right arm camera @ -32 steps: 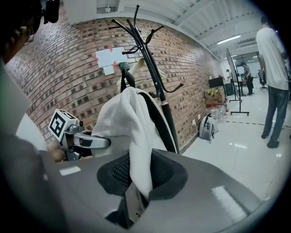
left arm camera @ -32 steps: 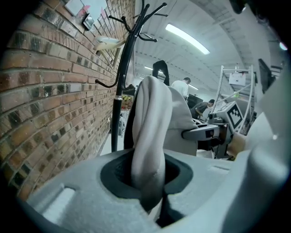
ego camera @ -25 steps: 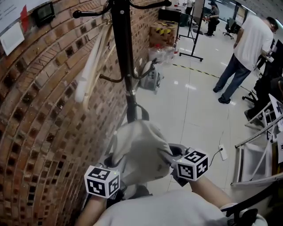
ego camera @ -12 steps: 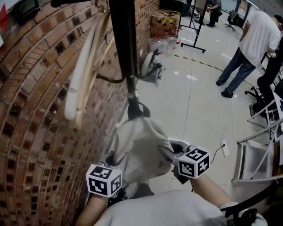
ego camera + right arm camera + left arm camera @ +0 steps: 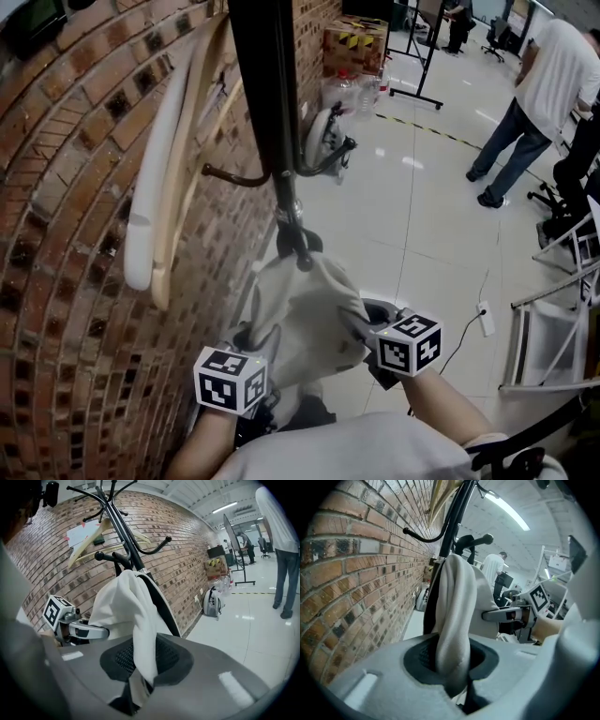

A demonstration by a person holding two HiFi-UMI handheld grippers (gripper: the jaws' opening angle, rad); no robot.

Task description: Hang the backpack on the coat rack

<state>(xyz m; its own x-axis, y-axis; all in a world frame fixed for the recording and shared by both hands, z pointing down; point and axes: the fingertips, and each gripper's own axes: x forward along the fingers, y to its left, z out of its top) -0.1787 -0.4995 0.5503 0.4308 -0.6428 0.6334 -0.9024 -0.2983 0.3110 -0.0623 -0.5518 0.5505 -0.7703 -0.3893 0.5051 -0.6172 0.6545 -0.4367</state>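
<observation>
Holding the backpack [image 5: 305, 305] up off the floor with both tools: my left hand-held gripper [image 5: 452, 665] is clamped on a thick fold of its pale fabric, and my right hand-held gripper [image 5: 140, 667] is pinched on a thinner flap on the other side. The bag sits right against the black pole of the coat rack [image 5: 267, 103], top just under the lower hooks, brick wall [image 5: 75, 244] close on the left. Can't tell if its loop is actually on a hook.
</observation>
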